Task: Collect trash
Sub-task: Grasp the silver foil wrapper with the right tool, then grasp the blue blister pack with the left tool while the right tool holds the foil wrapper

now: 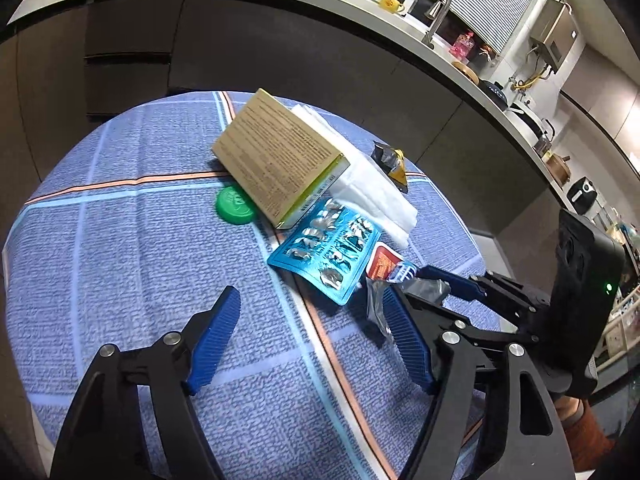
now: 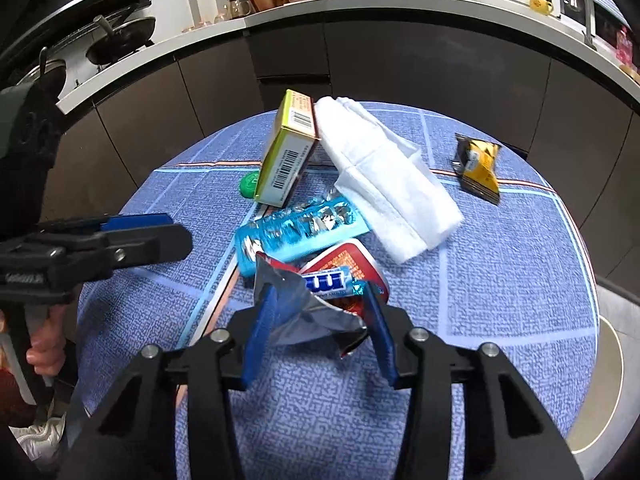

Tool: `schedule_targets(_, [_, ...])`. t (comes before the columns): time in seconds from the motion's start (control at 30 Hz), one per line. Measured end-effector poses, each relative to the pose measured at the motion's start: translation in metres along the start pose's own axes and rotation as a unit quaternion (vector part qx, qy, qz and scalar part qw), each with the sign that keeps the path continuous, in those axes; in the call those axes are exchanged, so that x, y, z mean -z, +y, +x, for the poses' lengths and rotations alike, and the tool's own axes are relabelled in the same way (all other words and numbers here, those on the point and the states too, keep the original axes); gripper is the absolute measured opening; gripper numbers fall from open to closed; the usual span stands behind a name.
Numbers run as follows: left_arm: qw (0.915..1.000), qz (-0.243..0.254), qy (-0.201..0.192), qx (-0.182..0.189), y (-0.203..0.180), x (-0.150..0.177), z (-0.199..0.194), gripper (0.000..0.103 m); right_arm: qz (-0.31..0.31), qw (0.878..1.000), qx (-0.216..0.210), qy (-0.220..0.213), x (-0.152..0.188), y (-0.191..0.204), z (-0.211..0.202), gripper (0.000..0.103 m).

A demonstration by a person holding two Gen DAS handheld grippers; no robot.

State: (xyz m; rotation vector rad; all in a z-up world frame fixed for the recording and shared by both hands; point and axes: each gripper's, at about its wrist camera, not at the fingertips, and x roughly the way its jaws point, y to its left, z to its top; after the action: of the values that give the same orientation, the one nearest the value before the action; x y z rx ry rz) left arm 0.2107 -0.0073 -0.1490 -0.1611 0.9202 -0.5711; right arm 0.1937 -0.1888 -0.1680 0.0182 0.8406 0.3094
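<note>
Trash lies on a round table with a blue checked cloth (image 1: 120,240). A tan and yellow carton (image 1: 276,156) leans on a folded white tissue (image 1: 372,192). A green bottle cap (image 1: 234,205), a blue blister pack (image 1: 328,250) and a yellow-black snack packet (image 1: 390,162) lie nearby. My right gripper (image 2: 320,304) is closed around a torn silver, red and blue wrapper (image 2: 312,300), with its pads on both sides of the wrapper. My left gripper (image 1: 310,312) is open and empty above the cloth, left of the wrapper. It also shows in the right wrist view (image 2: 156,232).
Dark cabinets (image 1: 240,40) and a white counter (image 1: 360,4) with a sink tap (image 1: 438,12) and kitchen items curve behind the table. A stove with pans (image 2: 120,36) stands at the far left. The table edge (image 2: 592,300) drops off at the right.
</note>
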Motion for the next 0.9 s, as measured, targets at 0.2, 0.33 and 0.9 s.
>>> schedule_targets(0.2, [0.9999, 0.013, 0.001, -0.011, -0.010, -0.011, 0.017, 0.078, 0.019, 1.000, 0.004, -0.013, 0.009, -0.007, -0.022, 0.036])
schedule_targets(0.33, [0.9985, 0.046, -0.003, -0.031, -0.026, -0.020, 0.031, 0.088, 0.025, 0.999, 0.016, -0.024, 0.015, -0.012, -0.040, 0.035])
schedule_targets(0.9, [0.9760, 0.177, 0.056, -0.113, -0.055, -0.025, 0.100, 0.065, 0.074, 0.996, 0.036, -0.045, 0.023, -0.037, -0.060, 0.035])
